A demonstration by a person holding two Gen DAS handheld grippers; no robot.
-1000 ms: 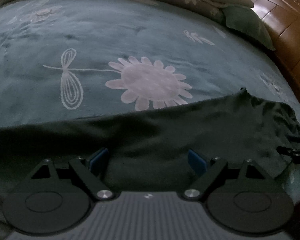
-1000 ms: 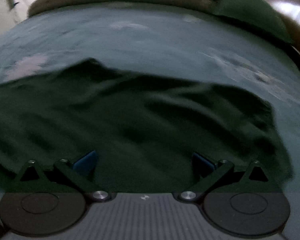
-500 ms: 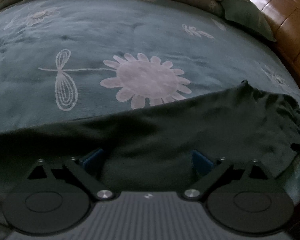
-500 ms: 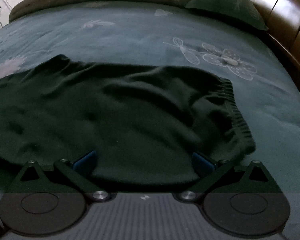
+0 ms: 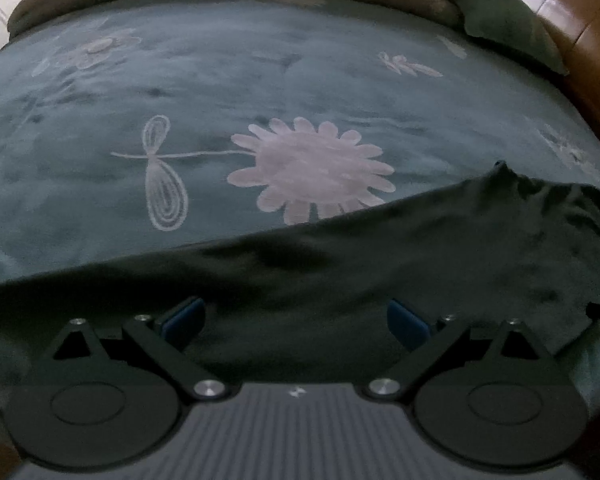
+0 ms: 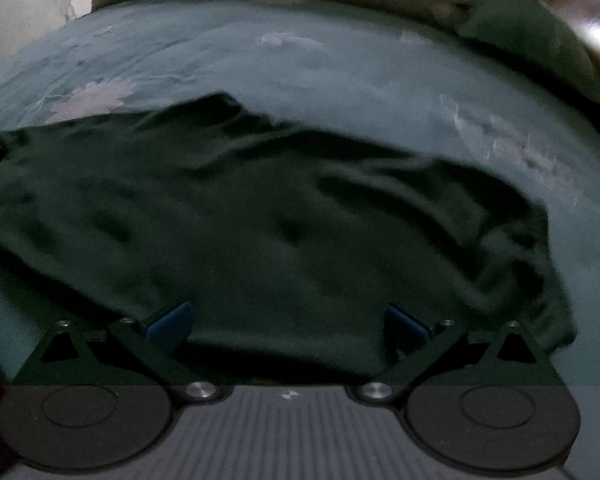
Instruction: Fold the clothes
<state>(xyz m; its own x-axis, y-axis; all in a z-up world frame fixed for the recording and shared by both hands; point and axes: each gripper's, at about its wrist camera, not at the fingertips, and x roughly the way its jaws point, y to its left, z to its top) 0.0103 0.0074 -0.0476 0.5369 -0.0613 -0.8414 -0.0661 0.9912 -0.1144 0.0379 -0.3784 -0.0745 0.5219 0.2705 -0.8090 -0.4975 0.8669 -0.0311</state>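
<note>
Dark green garment [image 6: 284, 232] spread flat across teal flowered bedspread [image 5: 260, 80], long edge running side to side, rumpled and bunched toward its right end [image 5: 560, 216]. Near hem directly under both grippers. Cloth blurred in the right wrist view; ribbed band, sharp half a second ago at the right end, now too smeared to make out.

Left gripper [image 5: 296, 316]: jaws wide, blue pads [image 5: 182, 318] well apart, cloth lying between and below but nothing pinched. Jaws just been opening over the last second, now about as wide as seen. Framing over the big pale flower [image 5: 312, 170] nearly the same as a second ago, so little travel.

Right gripper [image 6: 286, 320]: jaws likewise wide, pads [image 6: 168, 322] clear of the fabric, nothing held. View tilted and shifted against the half-second-old picture; pillow [image 6: 532, 40] and wooden headboard [image 5: 580, 28] slid toward the corner.

Reading: garment released and laid out, both claws empty and poised above the near edge. Probably between folds: next grasp at the hem not yet begun. Bunched right end likely needs smoothing first, else a crooked fold.
</note>
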